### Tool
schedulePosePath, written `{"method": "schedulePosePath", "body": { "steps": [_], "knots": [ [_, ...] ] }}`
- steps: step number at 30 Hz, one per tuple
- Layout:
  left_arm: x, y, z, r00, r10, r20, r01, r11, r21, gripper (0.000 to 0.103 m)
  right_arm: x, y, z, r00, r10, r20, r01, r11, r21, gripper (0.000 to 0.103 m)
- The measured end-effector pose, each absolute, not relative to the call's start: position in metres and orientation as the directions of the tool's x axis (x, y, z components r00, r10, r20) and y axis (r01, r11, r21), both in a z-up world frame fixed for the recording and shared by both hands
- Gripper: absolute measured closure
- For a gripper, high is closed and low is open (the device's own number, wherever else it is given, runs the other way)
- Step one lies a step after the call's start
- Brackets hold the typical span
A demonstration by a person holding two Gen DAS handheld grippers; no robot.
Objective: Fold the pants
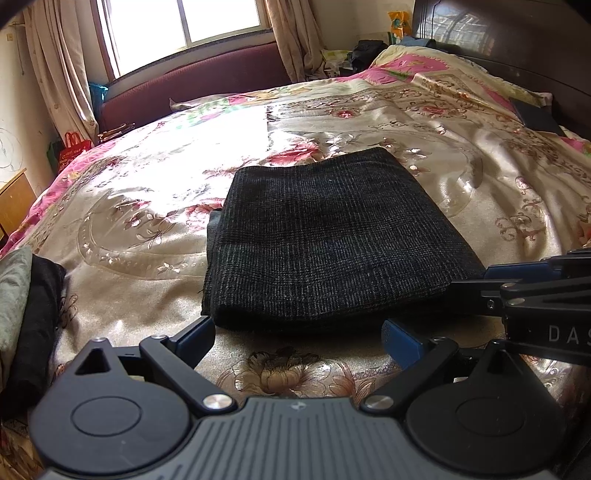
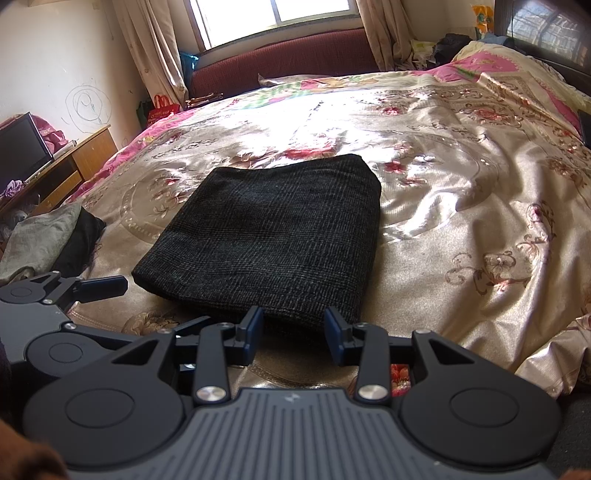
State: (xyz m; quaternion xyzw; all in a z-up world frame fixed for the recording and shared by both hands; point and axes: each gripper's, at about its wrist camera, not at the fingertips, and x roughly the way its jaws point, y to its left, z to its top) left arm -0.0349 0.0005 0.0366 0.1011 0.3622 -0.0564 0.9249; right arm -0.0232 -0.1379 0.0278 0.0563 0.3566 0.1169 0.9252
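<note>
A wide bed (image 2: 461,192) fills the room, spread with a glossy cream and pink floral cover (image 1: 424,122). At twelve o'clock a bright window (image 2: 273,18) throws strong sun across the cover, with beige curtains (image 2: 155,48) hanging at both sides and a maroon padded bench (image 2: 280,59) below it. At nine o'clock stands a wooden cabinet (image 2: 85,155) carrying a dark television (image 2: 22,144), against a cream wall (image 2: 55,55) scribbled with pen circles. A dark headboard (image 1: 517,40) rises at two o'clock.
</note>
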Motion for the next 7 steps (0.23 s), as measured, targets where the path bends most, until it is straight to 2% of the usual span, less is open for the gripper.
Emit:
{"method": "schedulePosePath", "body": {
  "steps": [7],
  "knots": [
    [-0.0344, 0.0012, 0.0354, 0.729, -0.026, -0.684, 0.170, 0.975, 0.144, 0.000, -0.0232, -0.1372, 0.0269, 0.716, 0.257, -0.649, -0.177, 0.966, 0.187, 0.065]
  ]
}}
